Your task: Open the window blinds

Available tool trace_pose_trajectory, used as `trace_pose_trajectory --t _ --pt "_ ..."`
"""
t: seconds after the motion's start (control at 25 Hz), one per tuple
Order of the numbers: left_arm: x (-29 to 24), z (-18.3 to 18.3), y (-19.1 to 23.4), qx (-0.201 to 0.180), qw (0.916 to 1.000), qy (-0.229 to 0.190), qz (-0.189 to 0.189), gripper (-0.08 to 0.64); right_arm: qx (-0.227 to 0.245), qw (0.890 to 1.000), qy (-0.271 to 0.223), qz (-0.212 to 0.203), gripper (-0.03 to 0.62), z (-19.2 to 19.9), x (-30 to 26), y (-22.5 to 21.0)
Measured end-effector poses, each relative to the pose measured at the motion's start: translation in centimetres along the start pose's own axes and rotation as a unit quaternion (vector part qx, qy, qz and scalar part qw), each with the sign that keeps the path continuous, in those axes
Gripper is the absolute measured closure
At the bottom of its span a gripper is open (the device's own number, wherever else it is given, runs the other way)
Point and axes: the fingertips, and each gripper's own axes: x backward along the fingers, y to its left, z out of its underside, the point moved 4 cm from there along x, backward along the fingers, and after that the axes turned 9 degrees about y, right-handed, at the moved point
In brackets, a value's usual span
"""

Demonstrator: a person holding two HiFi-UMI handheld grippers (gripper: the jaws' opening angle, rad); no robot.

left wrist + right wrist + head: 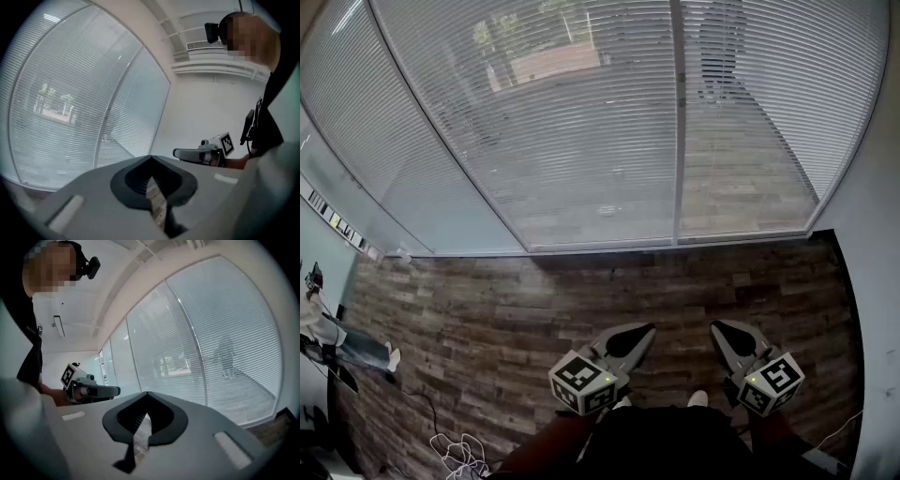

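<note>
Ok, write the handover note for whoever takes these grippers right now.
Left gripper: shut, empty, held about level over the wood floor.
Right gripper: shut, empty, beside the left one and apart from it.
Blinds: lowered over the window ahead, out of reach of both grippers.
Done: nothing that shows.
Left: step up to the blinds, find their cord or wand (none can be made out), and open them.

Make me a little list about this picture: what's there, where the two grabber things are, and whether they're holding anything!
Blinds: window blinds down, covering the glass
Left: left hand-held gripper shut, holding nothing, not touching the blinds
Right: right hand-held gripper shut, holding nothing, next to the left one
Ground: wooden floor
Job: blinds not opened yet
</note>
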Motion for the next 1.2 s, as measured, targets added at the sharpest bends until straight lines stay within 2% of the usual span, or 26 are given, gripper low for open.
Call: trace_pose_trajectory --t 0.16,0.32,0.6,1.0,1.2 --pt "-0.19 -0.25 -0.01 0.002 1.0000 0.000 -0.001 0.560 -0.002 1.000 -0.009 -0.004 0.570 -0.40 0.06 -0.10" --pt "-0.41 -0.67 0.01 0.005 1.0000 -0.002 -0.004 0.560 -0.024 0.999 -0.029 -0.027 0.566 -0.99 0.11 0.17" --pt "-0.63 -0.64 -0.06 0.003 1.0000 -0.005 0.000 0.560 -0.020 1.000 -0.010 -0.019 0.566 -0.38 -0.21 -0.01" --pt "-0.76 -0.56 -0.47 0.006 0.9999 -0.010 0.007 0.560 -0.019 1.000 -0.011 -0.021 0.566 -0.42 -0.07 -0.07" --pt "-0.85 -0.67 -0.31 0.001 0.9999 -0.010 -0.003 0.560 -0.018 1.000 -0.014 -0.021 0.566 -0.19 -0.02 -0.14"
